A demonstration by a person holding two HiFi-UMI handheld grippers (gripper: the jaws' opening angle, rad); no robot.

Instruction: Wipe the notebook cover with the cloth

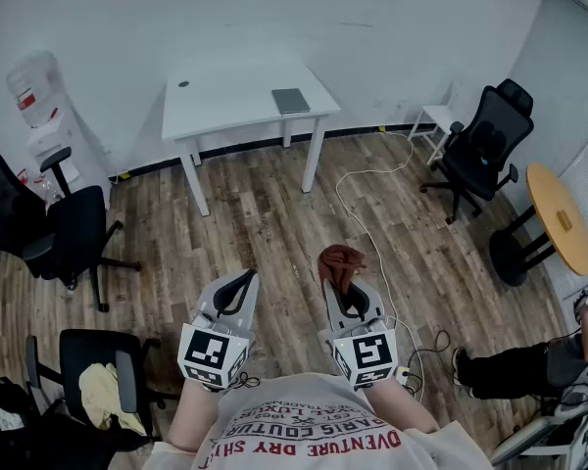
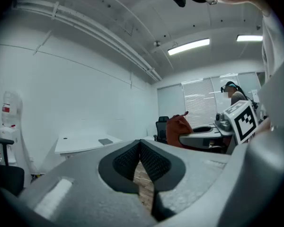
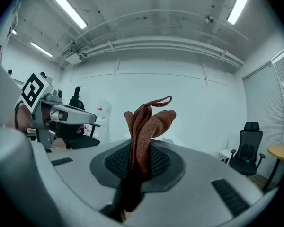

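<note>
My right gripper [image 1: 351, 297] clamps the rust-brown cloth [image 1: 340, 265], my left gripper [image 1: 237, 290] is closed on nothing, and the grey notebook [image 1: 291, 101] lies well apart on the white desk [image 1: 225, 101], so I should approach first, holding the cloth firmly.

White table [image 1: 225, 101], black office chair [image 1: 478, 151]

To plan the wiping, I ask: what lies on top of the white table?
A grey notebook lies flat near the right end of the white table; a small dark spot marks its left rear. The surface under the notebook is hidden.
</note>
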